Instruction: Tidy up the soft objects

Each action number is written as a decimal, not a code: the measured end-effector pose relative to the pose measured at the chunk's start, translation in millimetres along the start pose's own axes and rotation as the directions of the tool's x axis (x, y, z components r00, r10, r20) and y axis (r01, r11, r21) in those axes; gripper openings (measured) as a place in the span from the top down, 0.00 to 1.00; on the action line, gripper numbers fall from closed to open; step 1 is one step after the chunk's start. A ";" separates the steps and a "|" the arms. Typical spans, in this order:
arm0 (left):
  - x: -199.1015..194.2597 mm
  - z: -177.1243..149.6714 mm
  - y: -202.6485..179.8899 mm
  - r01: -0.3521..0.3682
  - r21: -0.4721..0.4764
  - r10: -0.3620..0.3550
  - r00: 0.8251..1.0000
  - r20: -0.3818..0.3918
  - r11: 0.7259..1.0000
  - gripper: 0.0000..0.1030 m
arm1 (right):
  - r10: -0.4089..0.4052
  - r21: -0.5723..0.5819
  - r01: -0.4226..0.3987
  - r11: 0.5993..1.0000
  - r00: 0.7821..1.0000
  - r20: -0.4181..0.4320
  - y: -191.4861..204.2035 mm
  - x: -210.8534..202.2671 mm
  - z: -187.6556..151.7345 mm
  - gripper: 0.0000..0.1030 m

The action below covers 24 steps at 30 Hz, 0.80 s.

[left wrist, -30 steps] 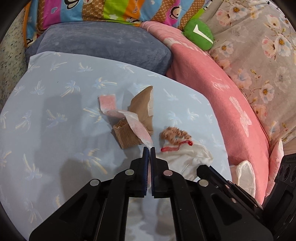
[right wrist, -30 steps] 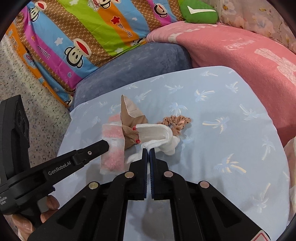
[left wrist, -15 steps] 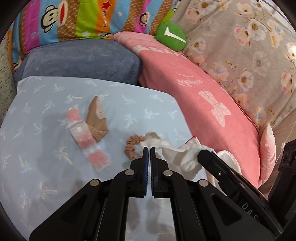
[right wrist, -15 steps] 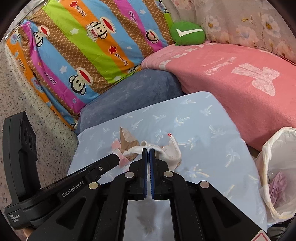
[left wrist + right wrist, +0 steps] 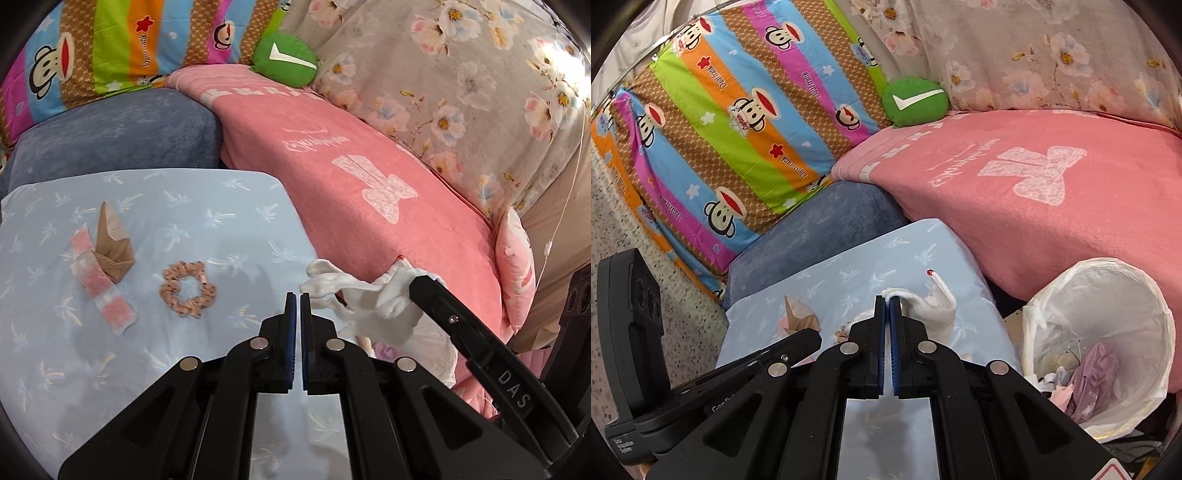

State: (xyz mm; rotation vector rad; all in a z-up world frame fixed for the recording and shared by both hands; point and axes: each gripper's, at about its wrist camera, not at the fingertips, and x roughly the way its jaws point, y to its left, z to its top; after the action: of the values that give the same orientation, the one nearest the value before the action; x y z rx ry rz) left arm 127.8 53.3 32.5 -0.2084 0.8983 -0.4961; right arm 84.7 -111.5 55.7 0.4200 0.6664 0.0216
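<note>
- Right gripper (image 5: 887,301): jaws pressed together on a fold of the white sock (image 5: 936,308). The sock hangs off the tips, just right of frame centre in the right wrist view, lifted clear of the pale blue cushion (image 5: 916,247).
- Same sock in the left wrist view (image 5: 373,295): centre right, dangling from the right gripper's finger (image 5: 436,291), which enters from the lower right. The sock is over the cushion's right edge, in front of the pink blanket (image 5: 369,155).
- Red stitching shows at one tip of the sock.
- Left gripper (image 5: 294,297): jaws pressed together, nothing between them, lower centre of its own view. Its tips are just left of the hanging sock; contact cannot be told.
- On the cushion (image 5: 221,206), left half of the left wrist view: a brown sock (image 5: 110,240) standing folded, a pink-and-white strip of cloth (image 5: 101,280) touching its left side, and a speckled orange scrunchie (image 5: 187,290) lying flat to their right, apart from both.
- White-lined bin (image 5: 1052,291), lower right of the right wrist view, beside the cushion and below the pink blanket; crumpled pinkish items lie inside.
- Background: striped monkey-print pillow (image 5: 738,110) upper left, green round plush with a white tick (image 5: 916,101) top centre, floral fabric (image 5: 1052,55) upper right, blue-grey cushion (image 5: 831,218) behind the pale blue one.
</note>
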 end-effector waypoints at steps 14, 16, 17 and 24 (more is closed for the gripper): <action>9.8 -19.5 99.9 -0.229 -0.219 0.224 0.973 -0.046 0.948 0.35 | 0.005 -0.016 -0.006 1.000 0.999 -0.042 7.8 18.1 -14.1 0.98; 11.8 -18.4 123.6 -0.253 -0.245 0.246 0.967 -0.059 0.936 0.32 | 0.020 -0.022 -0.022 1.000 0.998 -0.056 17.8 28.8 -16.2 0.98; 13.4 -18.2 133.2 -0.270 -0.252 0.262 0.963 -0.064 0.929 0.32 | 0.025 -0.027 -0.027 0.999 0.998 -0.062 22.7 34.2 -17.2 0.98; 38.4 -13.2 177.2 -0.316 -0.287 0.297 0.949 -0.107 0.904 0.32 | 0.047 -0.055 -0.055 0.997 0.991 -0.125 57.2 82.1 -23.0 0.98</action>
State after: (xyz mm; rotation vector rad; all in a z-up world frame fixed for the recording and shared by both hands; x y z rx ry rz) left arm 194.9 188.5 -68.9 -0.3244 1.0436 -0.0690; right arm 142.1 -38.0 12.7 0.3816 0.7750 0.1160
